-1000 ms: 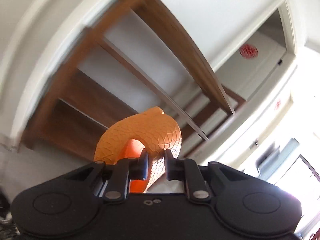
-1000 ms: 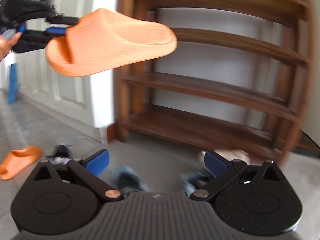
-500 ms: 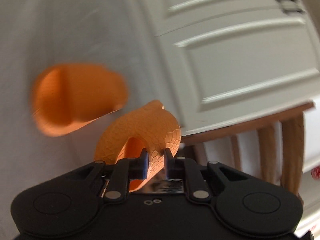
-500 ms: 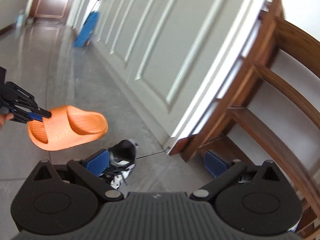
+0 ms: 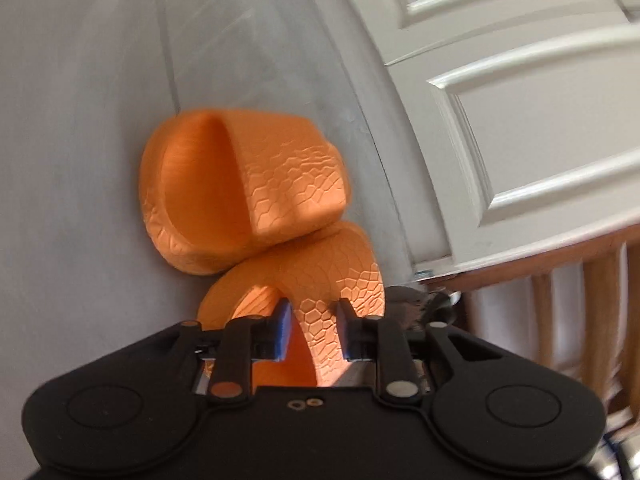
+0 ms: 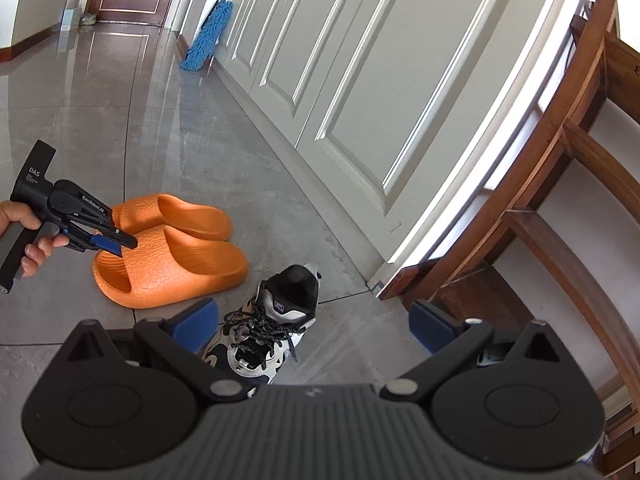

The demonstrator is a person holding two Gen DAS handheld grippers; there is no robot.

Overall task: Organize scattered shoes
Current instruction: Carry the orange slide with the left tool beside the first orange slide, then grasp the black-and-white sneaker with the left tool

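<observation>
We take the near orange slide [image 6: 172, 270] as our landmark: it lies flat on the grey tiled floor [image 6: 132, 120], sole down, and we see the left tongs [image 5: 310, 328] straddling its heel rim, one blue-padded finger inside the footbed and the other outside; whether the pads press the rim or have just let go, we cannot tell. The left hand [image 6: 28, 236] grips the tool's handle just left of the landmark. Directly behind the slide, on the side facing the white panelled doors [image 6: 360, 92], lies the second orange slide [image 6: 176, 216], parallel to it and touching or nearly touching along its length. To the right of the landmark, and a little nearer to us, a black-and-white sneaker [image 6: 272, 320] stands on the floor with its laces loose. The right tongs [image 6: 314, 326] hang released above that sneaker, fingers spread wide and grasping nothing. Further right of the landmark stands the wooden shoe rack [image 6: 560, 184]; well beyond the slides, a blue mop [image 6: 208, 36] leans at the doors.
</observation>
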